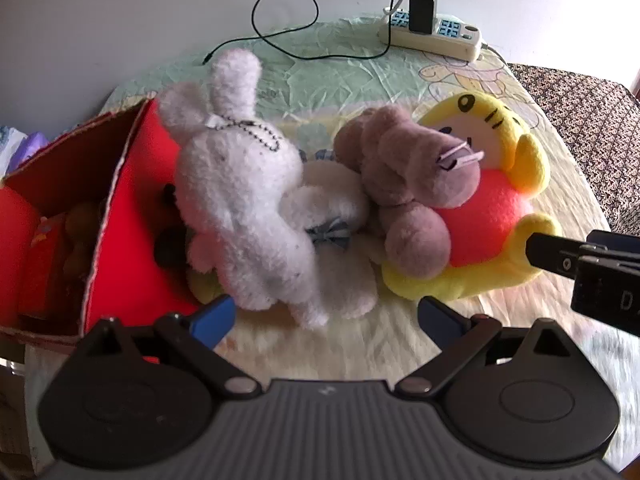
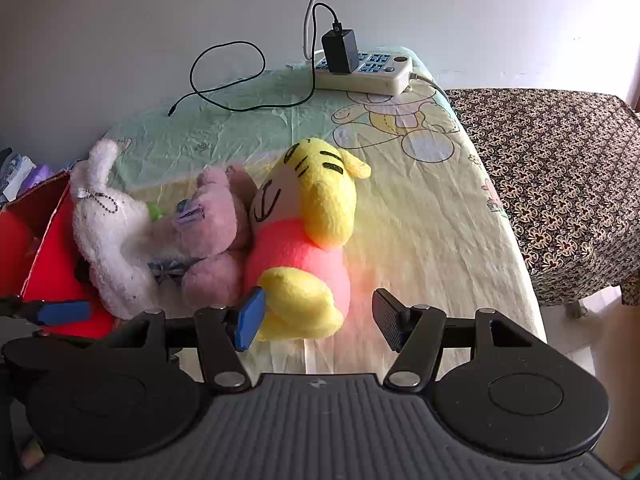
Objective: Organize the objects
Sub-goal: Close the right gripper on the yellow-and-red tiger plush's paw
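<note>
Three plush toys lie in a heap on the table. The white rabbit [image 1: 240,200] [image 2: 108,240] leans against the red box [image 1: 120,220] [image 2: 52,248]. A mauve plush [image 1: 404,176] [image 2: 216,232] rests between it and the yellow-and-red tiger plush [image 1: 492,220] [image 2: 304,248]. My left gripper [image 1: 326,320] is open just in front of the rabbit's feet, with nothing between its pads. My right gripper [image 2: 320,322] is open around the tiger's yellow foot; the left pad is close beside it and the right pad stands clear. In the left wrist view the right gripper [image 1: 560,260] sits by the tiger's foot.
The box holds more soft toys [image 1: 60,240]. A white power strip [image 1: 436,36] [image 2: 364,72] with a black charger and a looping black cable [image 2: 224,80] lies at the far edge. A brown patterned cloth [image 2: 560,184] covers a surface to the right.
</note>
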`<act>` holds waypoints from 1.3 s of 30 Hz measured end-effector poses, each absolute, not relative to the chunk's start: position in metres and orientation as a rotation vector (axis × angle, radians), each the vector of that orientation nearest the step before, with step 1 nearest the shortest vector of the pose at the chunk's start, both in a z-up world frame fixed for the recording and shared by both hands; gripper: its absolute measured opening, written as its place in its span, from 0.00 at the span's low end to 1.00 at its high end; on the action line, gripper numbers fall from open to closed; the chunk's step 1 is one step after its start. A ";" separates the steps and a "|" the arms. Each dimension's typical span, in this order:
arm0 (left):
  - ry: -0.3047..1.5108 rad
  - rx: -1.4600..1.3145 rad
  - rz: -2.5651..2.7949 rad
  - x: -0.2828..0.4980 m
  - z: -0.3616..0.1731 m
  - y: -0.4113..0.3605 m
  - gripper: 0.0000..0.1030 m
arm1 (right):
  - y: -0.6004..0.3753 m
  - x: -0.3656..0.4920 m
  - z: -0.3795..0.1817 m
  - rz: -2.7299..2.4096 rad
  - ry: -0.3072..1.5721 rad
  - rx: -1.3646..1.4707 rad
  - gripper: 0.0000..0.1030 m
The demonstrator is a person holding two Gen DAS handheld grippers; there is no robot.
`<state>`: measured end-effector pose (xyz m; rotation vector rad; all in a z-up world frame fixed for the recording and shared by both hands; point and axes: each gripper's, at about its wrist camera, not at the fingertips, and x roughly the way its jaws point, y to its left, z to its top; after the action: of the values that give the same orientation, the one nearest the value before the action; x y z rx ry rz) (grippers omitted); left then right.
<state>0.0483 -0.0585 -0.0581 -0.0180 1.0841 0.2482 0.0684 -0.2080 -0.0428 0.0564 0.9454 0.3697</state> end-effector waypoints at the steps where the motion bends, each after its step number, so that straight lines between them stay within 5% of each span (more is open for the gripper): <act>1: 1.087 -0.020 0.245 0.050 -0.059 -0.058 0.95 | -0.208 0.069 -0.043 0.370 0.946 0.057 0.61; 31: 1.069 -0.002 0.236 0.061 -0.057 -0.056 0.95 | -0.208 0.080 -0.045 0.397 0.947 0.077 0.61; 39: 0.963 -0.028 0.125 0.063 -0.036 -0.059 0.95 | -0.221 0.101 -0.033 0.416 0.881 0.140 0.54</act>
<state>0.0633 -0.0588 -0.0357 -0.0279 0.9630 0.1254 0.1010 -0.2205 -0.0325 0.1400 0.8808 0.4159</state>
